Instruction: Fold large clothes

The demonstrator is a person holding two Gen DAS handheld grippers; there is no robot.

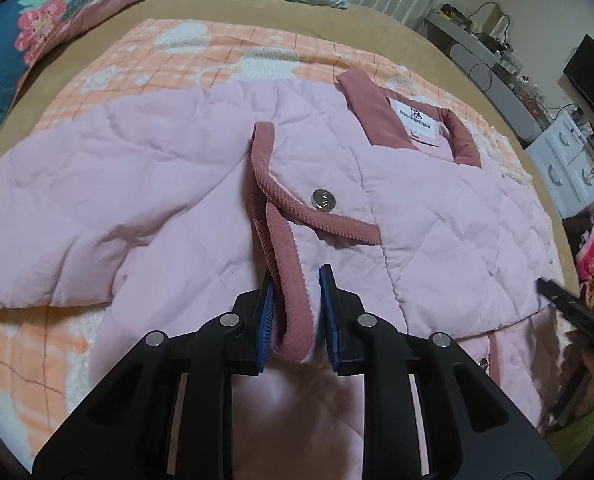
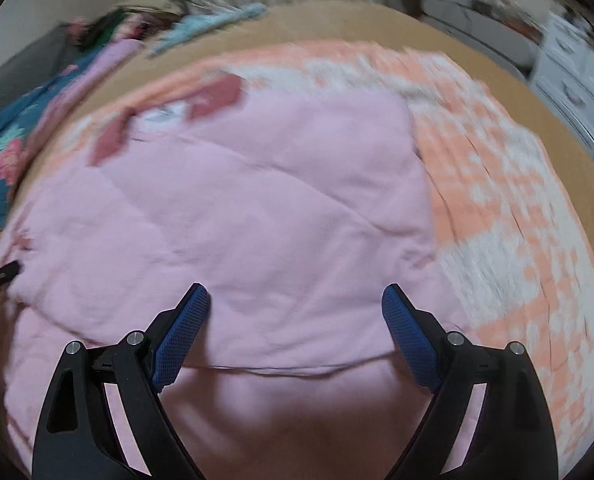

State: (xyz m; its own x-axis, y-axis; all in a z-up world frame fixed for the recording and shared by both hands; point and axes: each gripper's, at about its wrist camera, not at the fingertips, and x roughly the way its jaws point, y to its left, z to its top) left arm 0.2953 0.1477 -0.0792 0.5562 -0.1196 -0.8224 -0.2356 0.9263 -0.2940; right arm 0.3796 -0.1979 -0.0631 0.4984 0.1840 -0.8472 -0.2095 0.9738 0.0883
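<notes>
Two grippers are over the pink quilted jacket (image 1: pixel 169 184), which I see lying spread on an orange-and-white checked blanket (image 1: pixel 217 52) on the bed (image 1: pixel 297 12). My left gripper (image 1: pixel 296 276) is clenched on the jacket's dusty-rose corduroy trim (image 1: pixel 287 276), the ribbed edge pinched between its blue pads, just below a silver snap button (image 1: pixel 321 199). The collar (image 1: pixel 371 116) with its white label lies further up. My right gripper (image 2: pixel 296 294) hangs released above the plain pink back panel, jaws wide apart with nothing between them; that view is blurred. A floral quilt (image 1: pixel 29 24) sits at the bed's far left.
</notes>
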